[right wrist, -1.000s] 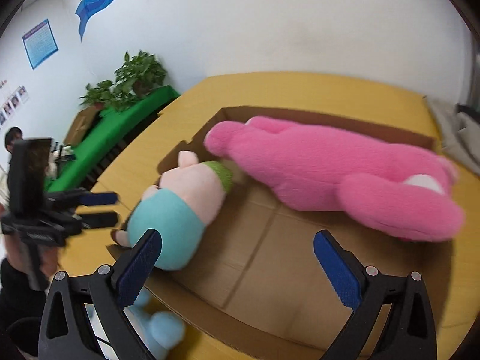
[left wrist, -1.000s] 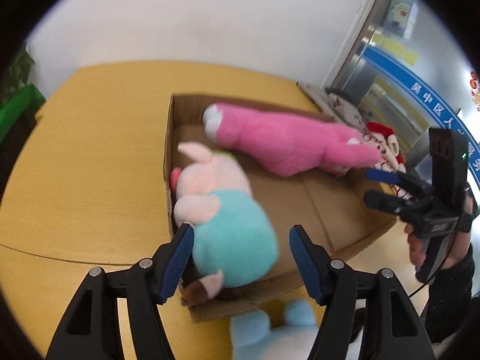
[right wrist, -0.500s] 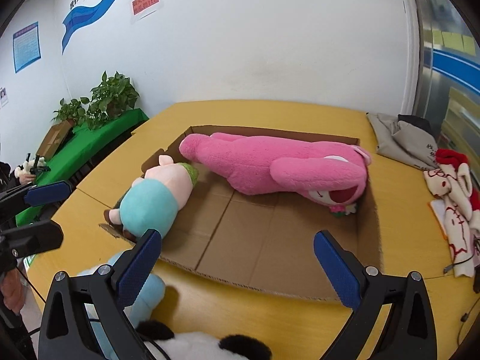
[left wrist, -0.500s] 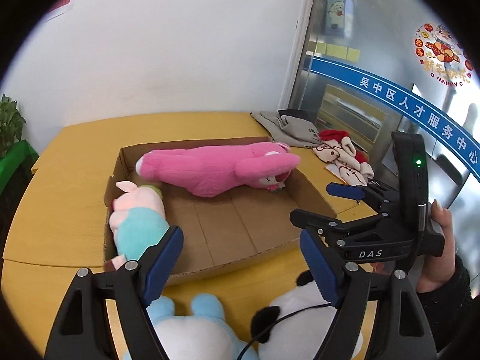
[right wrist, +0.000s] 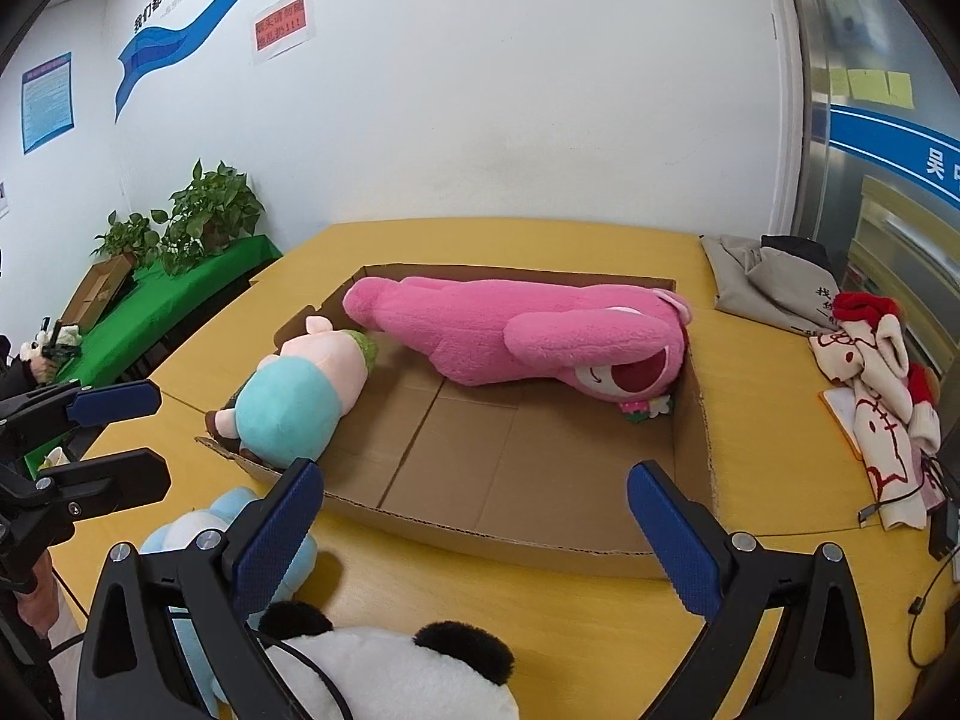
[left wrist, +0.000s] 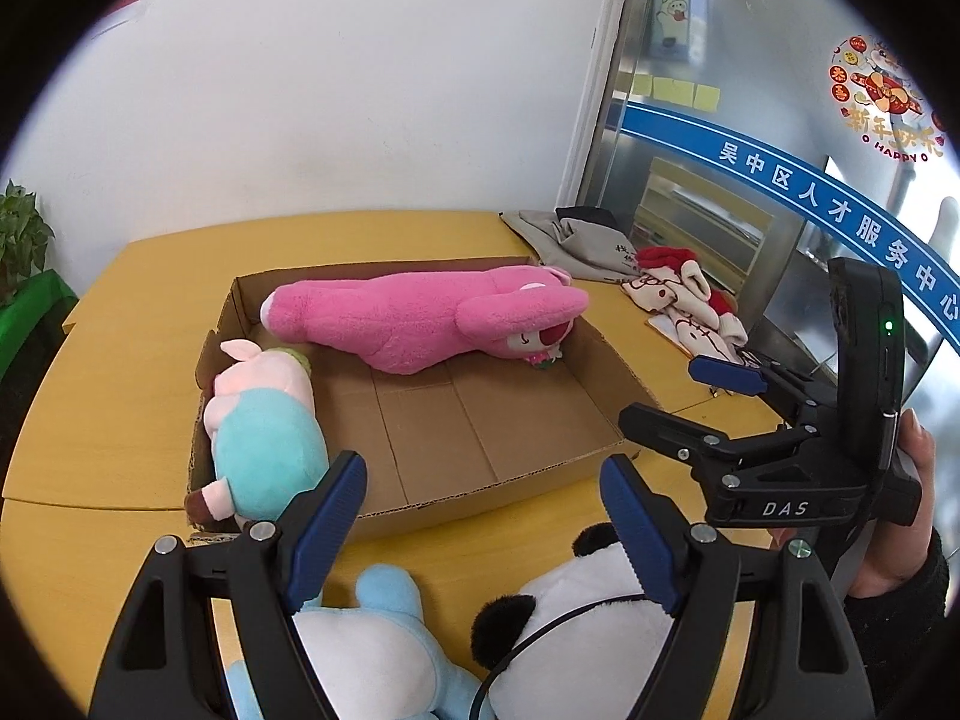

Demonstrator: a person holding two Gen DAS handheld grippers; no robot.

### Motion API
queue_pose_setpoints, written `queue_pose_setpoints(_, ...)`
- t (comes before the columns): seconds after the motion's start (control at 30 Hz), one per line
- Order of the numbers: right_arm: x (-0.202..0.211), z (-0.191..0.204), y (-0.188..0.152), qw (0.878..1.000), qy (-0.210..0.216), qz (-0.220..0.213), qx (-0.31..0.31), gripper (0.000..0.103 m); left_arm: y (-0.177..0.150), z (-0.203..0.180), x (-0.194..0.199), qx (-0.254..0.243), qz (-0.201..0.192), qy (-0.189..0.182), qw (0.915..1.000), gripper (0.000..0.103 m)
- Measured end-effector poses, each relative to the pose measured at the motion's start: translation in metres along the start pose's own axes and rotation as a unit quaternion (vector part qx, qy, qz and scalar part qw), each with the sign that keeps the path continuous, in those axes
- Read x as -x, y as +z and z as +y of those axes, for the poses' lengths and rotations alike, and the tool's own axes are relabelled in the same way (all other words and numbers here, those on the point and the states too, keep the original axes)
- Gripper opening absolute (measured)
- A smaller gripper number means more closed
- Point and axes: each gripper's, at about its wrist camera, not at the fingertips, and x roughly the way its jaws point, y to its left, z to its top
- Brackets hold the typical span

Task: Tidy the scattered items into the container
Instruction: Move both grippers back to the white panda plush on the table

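Observation:
An open cardboard box [left wrist: 510,474] [right wrist: 480,546] lies on the yellow table. Inside it a long pink plush bear [left wrist: 420,318] [right wrist: 528,336] lies along the far wall, and a pig plush in teal [left wrist: 264,444] [right wrist: 294,402] lies at the left end. In front of the box, on the table, sit a light blue plush [left wrist: 372,648] [right wrist: 186,534] and a panda plush [left wrist: 588,618] [right wrist: 384,672]. My left gripper [left wrist: 480,480] [right wrist: 153,435] hovers above these two, open and holding nothing. My right gripper [right wrist: 474,480] [left wrist: 666,390] is beside it, also open, nothing between its pads.
A grey cloth bag [left wrist: 576,240] and a red-and-white plush [left wrist: 684,300] lie on the table right of the box. Cables trail at the right edge [right wrist: 924,492]. Left of the table is a green-covered bench [right wrist: 168,300] with potted plants [right wrist: 210,216].
Both grippers have pulled back from the box, bringing the blue plush and panda into view. The left jaws have come away from the pig plush, which stays in the box.

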Motion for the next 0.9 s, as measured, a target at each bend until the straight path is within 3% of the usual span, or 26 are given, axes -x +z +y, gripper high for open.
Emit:
queue_pose_setpoints(0.37, 0.007, -0.015, -0.007, 1.000, -0.001, 0.004, -0.010, 0.103, -0.015, 0.022, 0.012, 0.036, -0.002, 0.011, 0.9993, 0.080)
queue_pose_setpoints(0.67, 0.062, -0.048, -0.026, 0.998, 0.052, 0.008, -0.018, 0.103, -0.039, 0.028, 0.026, 0.051, 0.006, 0.019, 0.9985, 0.080)
queue_pose_setpoints(0.9, 0.140, -0.106, -0.056, 0.999, -0.027, -0.017, -0.022, 0.103, -0.052, 0.029, 0.014, 0.062, 0.031, -0.019, 0.9974, 0.080)
